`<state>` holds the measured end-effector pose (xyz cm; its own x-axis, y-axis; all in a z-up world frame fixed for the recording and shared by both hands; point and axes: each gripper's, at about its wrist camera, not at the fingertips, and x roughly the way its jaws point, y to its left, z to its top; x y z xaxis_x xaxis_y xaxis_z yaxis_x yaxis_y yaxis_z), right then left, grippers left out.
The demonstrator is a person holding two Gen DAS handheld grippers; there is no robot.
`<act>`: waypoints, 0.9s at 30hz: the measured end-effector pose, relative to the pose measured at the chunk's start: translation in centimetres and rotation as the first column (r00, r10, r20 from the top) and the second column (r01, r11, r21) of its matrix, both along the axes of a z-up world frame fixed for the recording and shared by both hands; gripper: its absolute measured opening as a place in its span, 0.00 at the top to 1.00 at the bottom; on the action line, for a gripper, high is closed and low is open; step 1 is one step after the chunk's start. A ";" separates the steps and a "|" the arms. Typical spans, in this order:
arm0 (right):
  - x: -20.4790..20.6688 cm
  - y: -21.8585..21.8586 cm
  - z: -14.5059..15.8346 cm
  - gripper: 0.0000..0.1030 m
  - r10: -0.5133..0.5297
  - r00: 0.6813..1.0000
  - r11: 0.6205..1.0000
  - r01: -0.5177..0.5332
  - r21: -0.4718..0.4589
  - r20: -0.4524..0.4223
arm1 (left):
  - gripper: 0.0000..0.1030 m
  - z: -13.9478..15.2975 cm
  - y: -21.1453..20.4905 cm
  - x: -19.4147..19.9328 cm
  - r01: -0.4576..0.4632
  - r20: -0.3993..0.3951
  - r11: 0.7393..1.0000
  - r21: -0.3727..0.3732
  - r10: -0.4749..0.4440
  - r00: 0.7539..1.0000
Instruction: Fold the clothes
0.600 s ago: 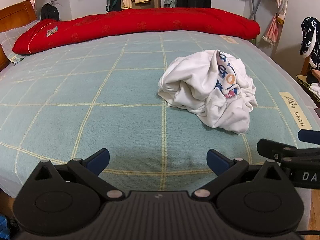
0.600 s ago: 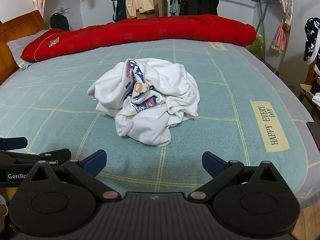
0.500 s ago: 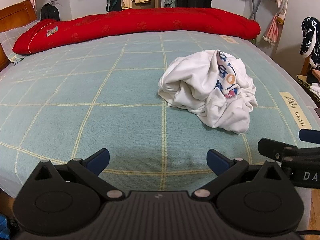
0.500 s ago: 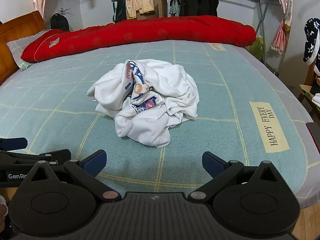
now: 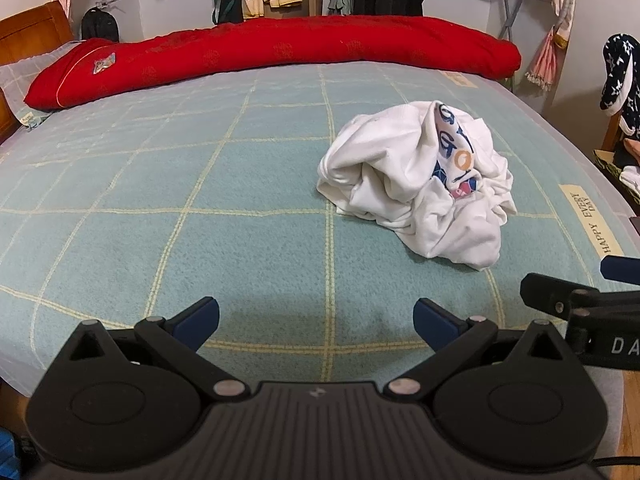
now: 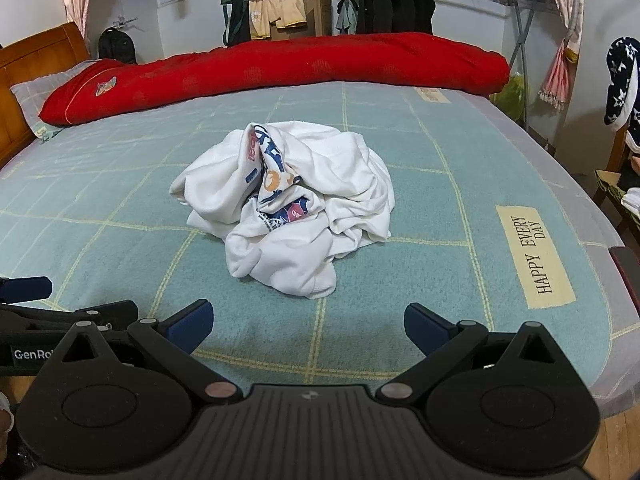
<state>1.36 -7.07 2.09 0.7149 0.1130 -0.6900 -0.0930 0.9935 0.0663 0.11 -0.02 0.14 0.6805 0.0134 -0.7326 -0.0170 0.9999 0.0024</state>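
Since the earlier frames almost nothing has moved: in the right wrist view the crumpled white T-shirt [image 6: 296, 204] sits only slightly lower in the picture, and the left wrist view is unchanged. The T-shirt lies in a loose heap with its printed front partly showing, on the green checked blanket [image 5: 168, 200] that covers the bed, right of centre from the left gripper's camera and just left of centre from the right gripper's. The left gripper [image 5: 316, 318] hovers over the near edge of the blanket with its fingers spread wide and nothing between them. The right gripper [image 6: 308, 322] is beside it on the right, fingers likewise wide apart and empty, the T-shirt's near edge not far beyond them. A rolled red quilt [image 6: 280, 68] lies along the far side of the bed, and a "HAPPY EVERY DAY" label [image 6: 534, 256] is on the blanket's right part.
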 end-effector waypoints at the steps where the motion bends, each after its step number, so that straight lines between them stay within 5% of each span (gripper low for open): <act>1: 0.0 0.0 0.0 0.00 0.000 1.000 1.000 0.000 0.001 0.000 | 0.01 0.0 -0.1 0.0 -0.003 0.000 1.000 0.002 0.003 1.000; 27: 3.2 -1.4 -1.0 0.00 -0.031 0.999 0.999 0.032 0.029 -0.027 | 0.01 -0.1 0.0 4.0 0.001 -0.002 1.000 -0.010 -0.001 1.000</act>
<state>4.54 -8.44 1.10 0.7001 0.1114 -0.7053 -0.0598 0.9934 0.0976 4.08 0.01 0.09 0.6788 0.0052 -0.7343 -0.0160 0.9998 -0.0077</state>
